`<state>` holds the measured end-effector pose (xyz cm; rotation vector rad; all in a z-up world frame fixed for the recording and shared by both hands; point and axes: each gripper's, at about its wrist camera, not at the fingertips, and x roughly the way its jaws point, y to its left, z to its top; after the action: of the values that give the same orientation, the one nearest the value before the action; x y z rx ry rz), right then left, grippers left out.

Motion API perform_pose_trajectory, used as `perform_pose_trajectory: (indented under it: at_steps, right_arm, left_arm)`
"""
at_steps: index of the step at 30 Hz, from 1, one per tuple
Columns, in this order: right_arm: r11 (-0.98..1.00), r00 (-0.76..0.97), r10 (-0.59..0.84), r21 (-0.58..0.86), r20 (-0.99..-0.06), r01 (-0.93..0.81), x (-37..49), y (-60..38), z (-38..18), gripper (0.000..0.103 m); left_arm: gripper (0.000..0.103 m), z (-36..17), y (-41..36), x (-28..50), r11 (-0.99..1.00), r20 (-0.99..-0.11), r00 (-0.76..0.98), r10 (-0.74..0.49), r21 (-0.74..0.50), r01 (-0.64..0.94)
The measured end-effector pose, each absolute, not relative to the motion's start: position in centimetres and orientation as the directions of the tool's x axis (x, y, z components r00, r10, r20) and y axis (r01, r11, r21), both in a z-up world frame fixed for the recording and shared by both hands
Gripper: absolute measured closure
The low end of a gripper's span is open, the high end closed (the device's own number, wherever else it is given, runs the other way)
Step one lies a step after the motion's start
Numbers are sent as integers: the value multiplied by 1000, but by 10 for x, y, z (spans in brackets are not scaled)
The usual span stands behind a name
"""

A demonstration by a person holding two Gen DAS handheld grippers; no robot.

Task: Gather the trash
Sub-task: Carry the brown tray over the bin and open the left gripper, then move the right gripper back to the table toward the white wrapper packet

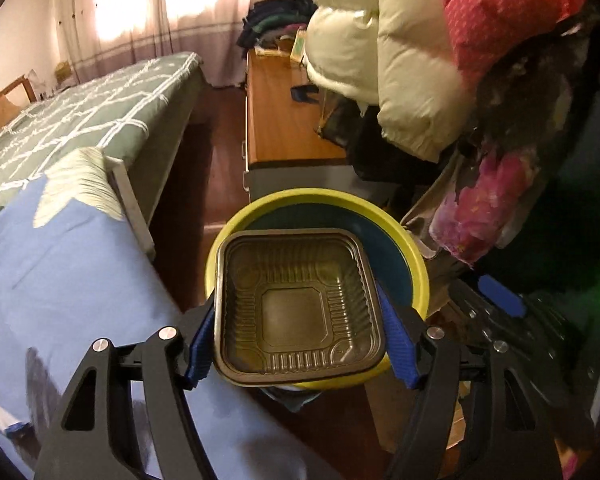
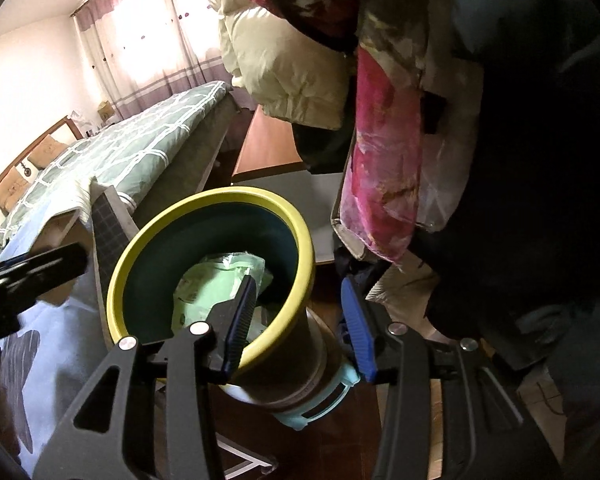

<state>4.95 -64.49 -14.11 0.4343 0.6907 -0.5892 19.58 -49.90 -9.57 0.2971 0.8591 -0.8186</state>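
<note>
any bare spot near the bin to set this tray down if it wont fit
The wooden cabinet top behind the yellow-rimmed bin is bare between the folded clothes pile and the hanging jackets. The blue sheet left of the bin is also bare. To the right it is crowded with hanging clothes. The left gripper holds the plastic tray over the bin.

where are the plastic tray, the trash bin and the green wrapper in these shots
plastic tray [image 1: 296,308], left wrist view, on its flat ribbed bottom
trash bin [image 2: 220,197], right wrist view, on the far yellow rim
green wrapper [image 2: 216,280], right wrist view, on its crumpled face inside the bin
</note>
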Motion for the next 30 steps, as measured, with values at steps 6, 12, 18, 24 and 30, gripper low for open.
perform_pose_trajectory:
  at_steps: [6,12,18,24,30]
  right_arm:
    - [751,614,-351,180,-707,636,50,-648,-145,60]
    - [755,621,-348,184,-702,630,48,-646,-143,59]
    - [771,634,-336,184,-697,610,51,-636,-141,56]
    - [803,647,-315,168,-695,571,63,-611,-136,56]
    - [848,666,-282,145,-691,510,82,-576,-127,56]
  left_arm:
    - [20,-111,-520,204,671,-786,389,-480,-43,741]
    - [14,-93,-504,199,685,-755,420,-504,-53,726]
    - [7,-53,-429,177,735,-659,516,-547,-83,673]
    - [5,-31,-344,162,814,-581,646,-495,-50,578]
    - [5,-30,-242,163,917,-545,764,-345,-24,397]
